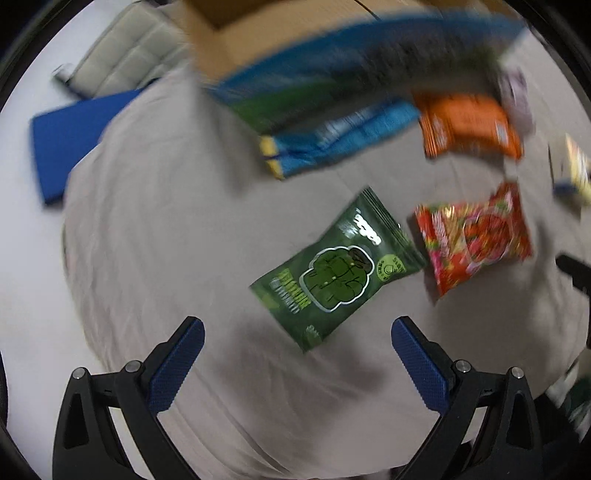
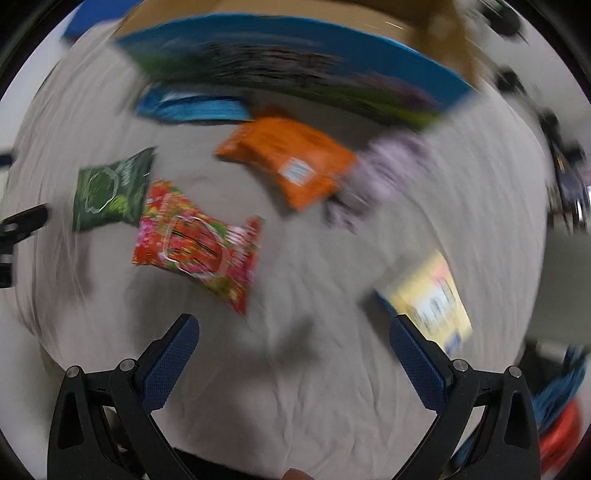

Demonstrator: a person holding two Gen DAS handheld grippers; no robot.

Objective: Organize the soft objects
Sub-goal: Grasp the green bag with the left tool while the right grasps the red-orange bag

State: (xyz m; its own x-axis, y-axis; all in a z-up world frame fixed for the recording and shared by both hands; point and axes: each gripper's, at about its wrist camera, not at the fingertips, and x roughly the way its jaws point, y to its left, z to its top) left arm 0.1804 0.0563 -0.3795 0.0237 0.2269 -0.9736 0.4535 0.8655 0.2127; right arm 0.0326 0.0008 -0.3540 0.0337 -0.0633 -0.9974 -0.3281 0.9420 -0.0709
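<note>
The green snack pouch [image 1: 338, 271] lies flat on the grey cloth [image 1: 166, 221] that covers the desk, and it is the soft thing nearest a tool. From the left gripper [image 1: 297, 354] it sits just ahead at about 12 o'clock, a touch toward 1, with its long axis slanting from 7 o'clock up to 1 o'clock. The left gripper hangs above the cloth with its blue pads spread wide and nothing between them. That slant is what the coming grab likely turns on — the jaws line up left to right, so they would close obliquely across the pouch unless the wrist turns a little. The pouch looks glossy and slightly puffed, dark green with a cartoon figure printed on its face.

Just beside it at 3 o'clock lies a red candy bag [image 1: 474, 240], close enough that I cannot tell whether the corners touch. Farther off at 12 o'clock are a blue packet [image 1: 340, 138] and an orange packet [image 1: 469, 125], then a large blue-edged bag [image 1: 369, 62] against a cardboard box [image 1: 236, 33].

The right gripper [image 2: 293, 350] is also spread and empty — the red bag is its nearer neighbour at 11 o'clock, a yellow packet [image 2: 428, 295] at 2 o'clock. Motion blur smears the far items.
</note>
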